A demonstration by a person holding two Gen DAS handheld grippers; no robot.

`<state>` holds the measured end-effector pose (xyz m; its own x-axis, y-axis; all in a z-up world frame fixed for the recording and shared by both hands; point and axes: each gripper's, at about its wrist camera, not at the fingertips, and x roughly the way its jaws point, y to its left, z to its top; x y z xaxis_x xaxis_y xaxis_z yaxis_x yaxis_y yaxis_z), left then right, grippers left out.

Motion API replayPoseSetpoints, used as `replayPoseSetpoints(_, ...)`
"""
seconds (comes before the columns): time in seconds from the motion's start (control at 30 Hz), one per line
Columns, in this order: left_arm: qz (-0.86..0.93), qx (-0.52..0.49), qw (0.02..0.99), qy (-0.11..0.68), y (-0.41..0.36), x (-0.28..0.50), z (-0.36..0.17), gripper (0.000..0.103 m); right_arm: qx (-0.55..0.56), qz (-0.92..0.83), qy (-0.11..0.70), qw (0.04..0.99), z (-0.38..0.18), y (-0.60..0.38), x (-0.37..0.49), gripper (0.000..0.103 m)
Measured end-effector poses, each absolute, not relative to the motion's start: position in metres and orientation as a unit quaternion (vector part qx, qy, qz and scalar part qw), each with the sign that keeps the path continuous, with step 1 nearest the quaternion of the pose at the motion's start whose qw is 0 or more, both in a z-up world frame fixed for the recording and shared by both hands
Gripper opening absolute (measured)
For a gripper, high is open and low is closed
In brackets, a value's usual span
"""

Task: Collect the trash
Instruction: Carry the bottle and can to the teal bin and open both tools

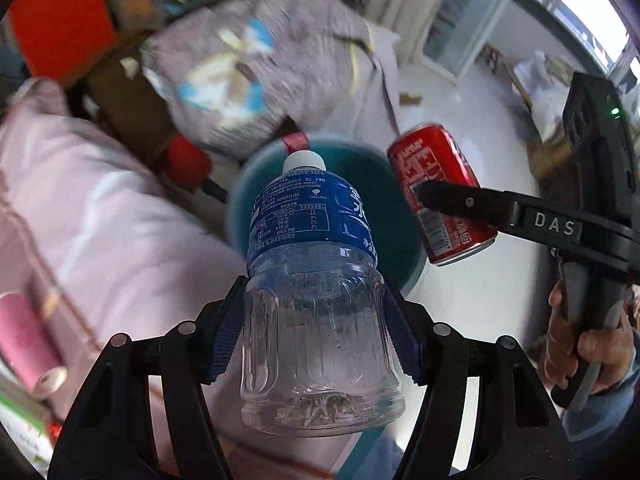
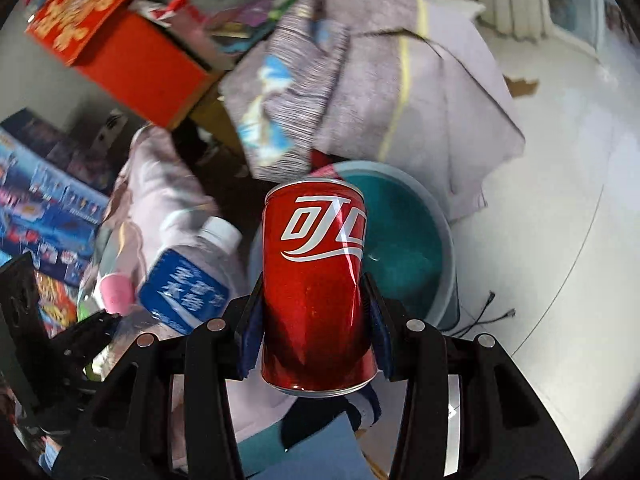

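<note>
Above teal bin [image 1: 360, 168]: left gripper [image 1: 316, 320] clamping bottle [image 1: 316, 300].

Clear bottle [image 1: 320, 300], red can [image 2: 318, 292], seemingly empty

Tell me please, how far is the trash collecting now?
Done: both items are picked up. In hand: the left gripper is shut on the plastic bottle, and the right gripper is shut on the red can. Left: neither is yet in the teal bin, which lies just beyond them; its inside looks empty.
</note>
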<state>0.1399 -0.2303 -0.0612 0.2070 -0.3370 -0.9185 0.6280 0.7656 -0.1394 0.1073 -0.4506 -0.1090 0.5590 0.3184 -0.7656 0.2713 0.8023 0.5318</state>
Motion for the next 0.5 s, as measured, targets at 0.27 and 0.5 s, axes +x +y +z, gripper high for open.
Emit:
replayPoseSetpoints(0.27,-0.296,0.141,0.739,0.588,-0.253,0.163,-0.109,0.067,0.327,0.008,0.502,0.801,-0.148,-0.452,0.122,0.043)
replayPoseSetpoints(0.5,-0.292,0.13,0.738,0.594,-0.245,0.171,-0.115,0.068,0.323,0.009,0.515,0.794,-0.157,-0.45,0.128,0.043)
